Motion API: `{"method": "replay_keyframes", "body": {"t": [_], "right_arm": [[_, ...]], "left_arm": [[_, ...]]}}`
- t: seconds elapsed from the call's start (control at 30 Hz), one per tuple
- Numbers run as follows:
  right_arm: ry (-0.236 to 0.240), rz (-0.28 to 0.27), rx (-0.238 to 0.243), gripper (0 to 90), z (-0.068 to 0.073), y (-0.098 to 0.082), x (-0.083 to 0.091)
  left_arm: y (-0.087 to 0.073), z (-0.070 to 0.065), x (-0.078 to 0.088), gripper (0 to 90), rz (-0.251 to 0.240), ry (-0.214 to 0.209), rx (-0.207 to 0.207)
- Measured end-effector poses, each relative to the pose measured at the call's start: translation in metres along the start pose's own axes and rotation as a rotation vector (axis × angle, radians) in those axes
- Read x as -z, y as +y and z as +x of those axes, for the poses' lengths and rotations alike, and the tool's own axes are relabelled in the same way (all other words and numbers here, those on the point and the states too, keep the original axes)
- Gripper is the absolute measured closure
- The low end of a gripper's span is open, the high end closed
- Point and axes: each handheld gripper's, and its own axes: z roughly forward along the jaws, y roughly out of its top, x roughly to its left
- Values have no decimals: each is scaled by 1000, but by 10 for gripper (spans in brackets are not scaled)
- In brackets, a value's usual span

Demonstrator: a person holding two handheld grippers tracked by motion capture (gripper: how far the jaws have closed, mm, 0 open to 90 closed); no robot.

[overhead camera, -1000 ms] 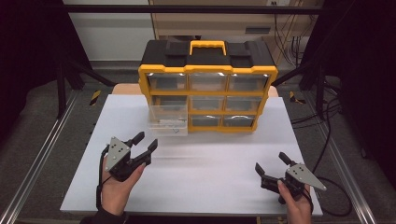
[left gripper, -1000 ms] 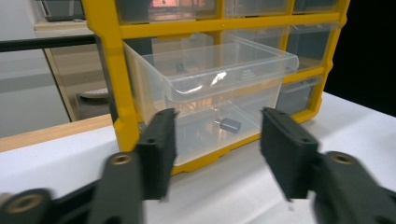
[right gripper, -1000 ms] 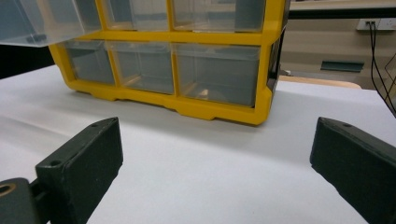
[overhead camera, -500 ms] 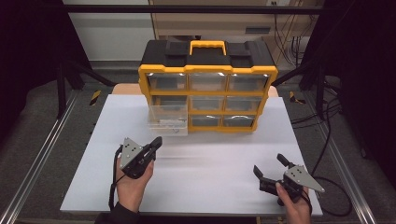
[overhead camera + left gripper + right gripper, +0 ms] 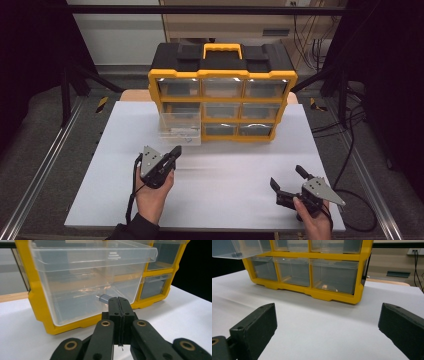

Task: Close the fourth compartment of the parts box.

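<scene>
Drawer [image 5: 87, 282] of clear glossy plastic juts from yellow organizer [image 5: 222, 92]; left gripper [image 5: 119, 305] clenched empty, right gripper [image 5: 324, 325] released.

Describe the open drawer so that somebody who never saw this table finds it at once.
On the white table stands a yellow organizer with a black top and three rows of clear drawers. The open drawer is at the left end, in front of the left gripper. It alone is pulled out, and a small grey part lies inside.
</scene>
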Motion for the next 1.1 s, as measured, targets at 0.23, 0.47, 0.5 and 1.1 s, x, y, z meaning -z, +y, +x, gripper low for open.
{"method": "replay_keyframes", "body": {"t": [0.23, 0.47, 0.5, 1.1], "right_arm": [[16, 2, 9, 19, 3, 0, 0], [22, 10, 11, 19, 3, 0, -1], [25, 10, 15, 19, 3, 0, -1], [31, 16, 19, 18, 4, -1, 0]], "left_arm": [[0, -1, -8, 900, -6, 23, 3], [4, -2, -12, 900, -15, 42, -15], [4, -2, -13, 900, -13, 43, -13], [7, 3, -16, 900, -14, 79, -18]]}}
